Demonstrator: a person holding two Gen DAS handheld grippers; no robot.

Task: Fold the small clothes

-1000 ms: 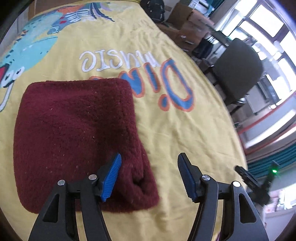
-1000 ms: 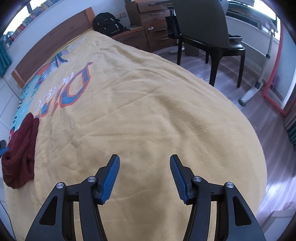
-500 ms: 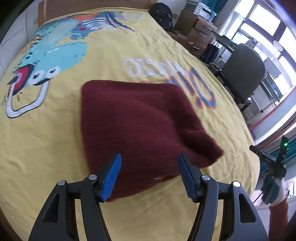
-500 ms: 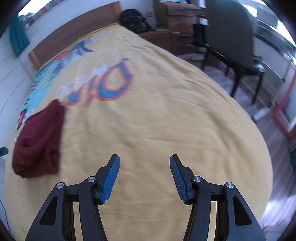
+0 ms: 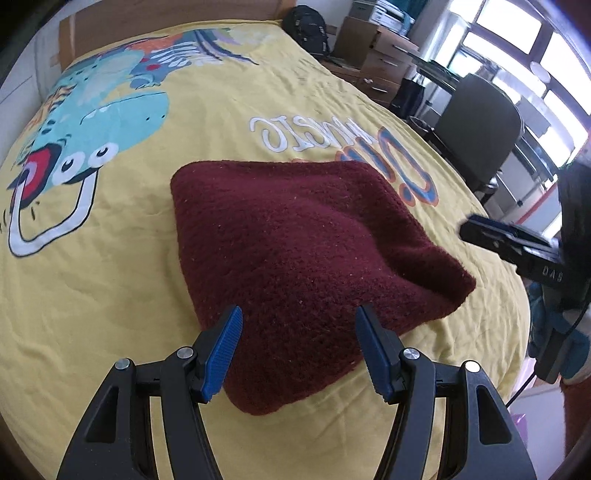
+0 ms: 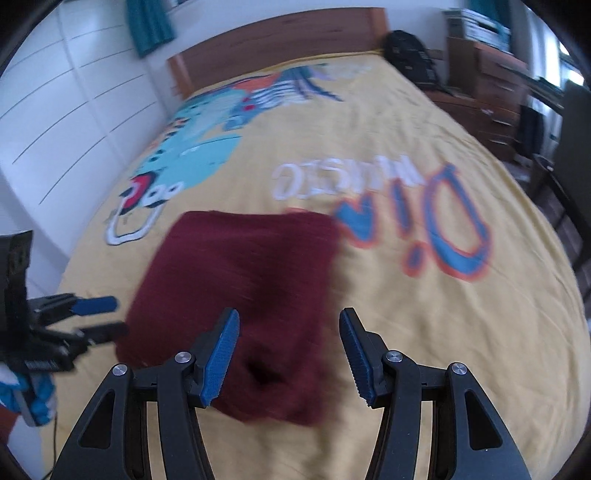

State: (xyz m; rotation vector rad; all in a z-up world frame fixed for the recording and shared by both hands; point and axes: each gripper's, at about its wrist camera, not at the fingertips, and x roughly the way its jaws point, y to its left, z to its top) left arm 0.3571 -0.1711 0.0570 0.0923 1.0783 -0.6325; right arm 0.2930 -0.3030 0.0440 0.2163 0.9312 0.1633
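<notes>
While it lies folded into a thick, roughly square bundle on the yellow bedspread [image 5: 110,280], the maroon fleece garment [image 5: 303,251] sits near the middle of the bed's foot half, its far edge just touching the blue and orange lettering [image 5: 413,173] printed on the cover. Its near corner bulges up slightly, and in the right wrist view the same garment [image 6: 236,280] is smeared by motion blur, with a dark hollow showing on its near side.

Just above the garment's near edge is the left gripper [image 5: 299,347], its two blue-padded fingers [image 5: 225,347] spread wide with fleece visible between them; whether the pads touch the cloth cannot be told. From the other camera this gripper [image 6: 98,315] shows at the garment's left edge, fingers apart. Over the garment's near right part is the right gripper [image 6: 288,354], likewise spread wide and holding nothing; part of its black body [image 5: 517,243] enters the left wrist view from the right, beside the garment's right corner.

Farther up the cover is a turquoise cartoon creature [image 5: 107,122] and white lettering [image 5: 295,129]. A wooden headboard [image 6: 280,48] closes the far end of the bed, with a black backpack [image 5: 306,27] by its corner, wooden drawers [image 6: 495,85] along the side, and a dark office chair [image 5: 480,129] near the windows. White panelled wall [image 6: 74,110] runs along the other side
</notes>
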